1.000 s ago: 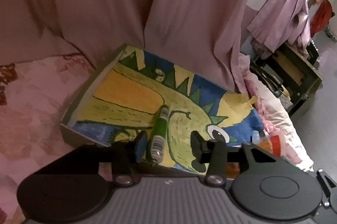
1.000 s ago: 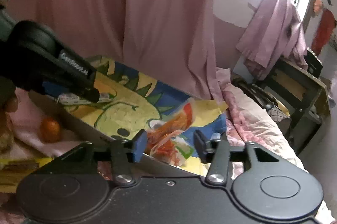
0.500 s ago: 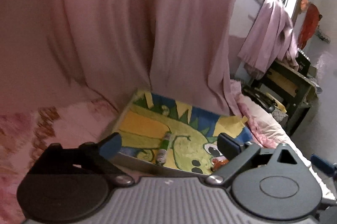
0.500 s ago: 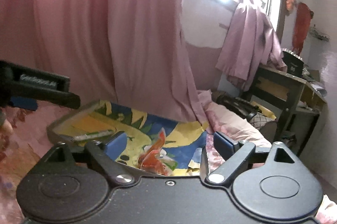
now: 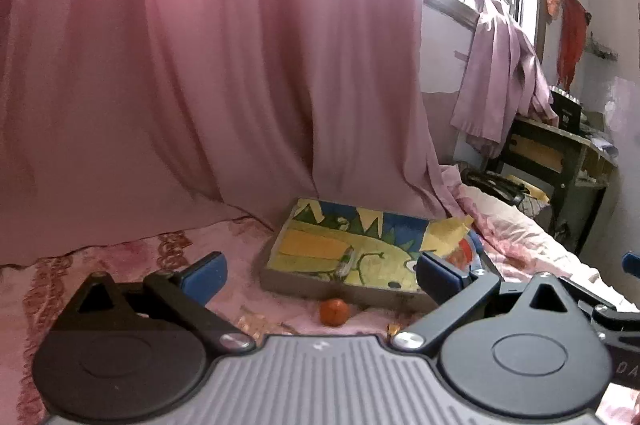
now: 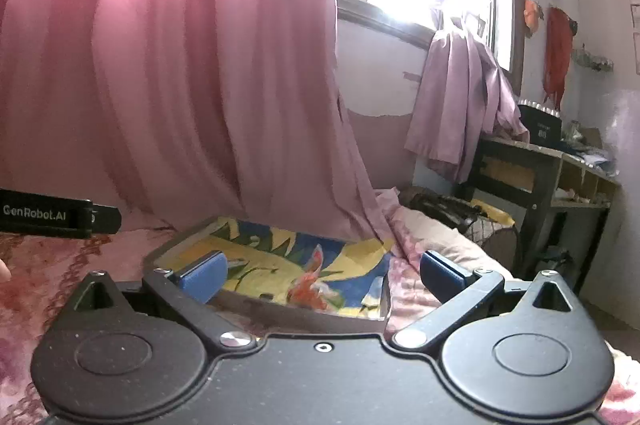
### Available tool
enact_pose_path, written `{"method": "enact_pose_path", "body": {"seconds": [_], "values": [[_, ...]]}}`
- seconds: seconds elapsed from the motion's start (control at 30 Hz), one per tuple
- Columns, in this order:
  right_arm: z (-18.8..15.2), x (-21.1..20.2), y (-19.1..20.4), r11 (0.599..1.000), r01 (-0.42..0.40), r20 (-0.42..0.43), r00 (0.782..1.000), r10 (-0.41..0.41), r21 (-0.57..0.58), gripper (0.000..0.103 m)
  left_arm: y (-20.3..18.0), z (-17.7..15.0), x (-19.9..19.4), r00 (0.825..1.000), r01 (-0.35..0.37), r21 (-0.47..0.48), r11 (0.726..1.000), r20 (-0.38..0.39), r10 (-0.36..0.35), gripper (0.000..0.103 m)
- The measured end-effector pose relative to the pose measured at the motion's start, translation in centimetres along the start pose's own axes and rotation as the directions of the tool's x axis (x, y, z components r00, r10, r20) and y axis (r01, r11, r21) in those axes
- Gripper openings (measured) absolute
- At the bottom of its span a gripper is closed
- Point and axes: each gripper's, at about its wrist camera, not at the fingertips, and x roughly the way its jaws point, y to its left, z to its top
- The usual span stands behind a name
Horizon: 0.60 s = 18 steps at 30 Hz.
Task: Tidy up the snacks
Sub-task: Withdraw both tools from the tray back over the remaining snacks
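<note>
Both grippers [image 5: 320,275] [image 6: 322,273] back from tray [image 5: 304,287], newly wide open, empty

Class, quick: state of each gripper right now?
Left gripper: open, jaws just opened wide, holding nothing.
Right gripper: open, jaws just opened wide, holding nothing.

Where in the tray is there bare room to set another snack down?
The tray's left half, between its left wall and the green tube, is bare. The right end is crowded with the red packet and yellow paper.
</note>
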Motion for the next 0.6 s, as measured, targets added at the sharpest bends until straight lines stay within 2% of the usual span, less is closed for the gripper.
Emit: {"method": "enact_pose_path", "body": {"seconds": [0.33, 0.6], "values": [[-1.4, -5.1, -1.0, 0.994, -0.028, -0.070, 0.997, 0.036, 0.109, 0.102, 0.1, -2.7, -5.4, 0.998, -0.051, 0.059, 0.997, -0.016, 0.052, 0.103], [-2.9, -7.7, -2.0, 0.983, -0.021, -0.151, 0.987, 0.050, 0.183, 0.102, -0.7, -4.8, -8.3, 0.997, -0.039, 0.107, 0.994, -0.059, 0.045, 0.103]]}}
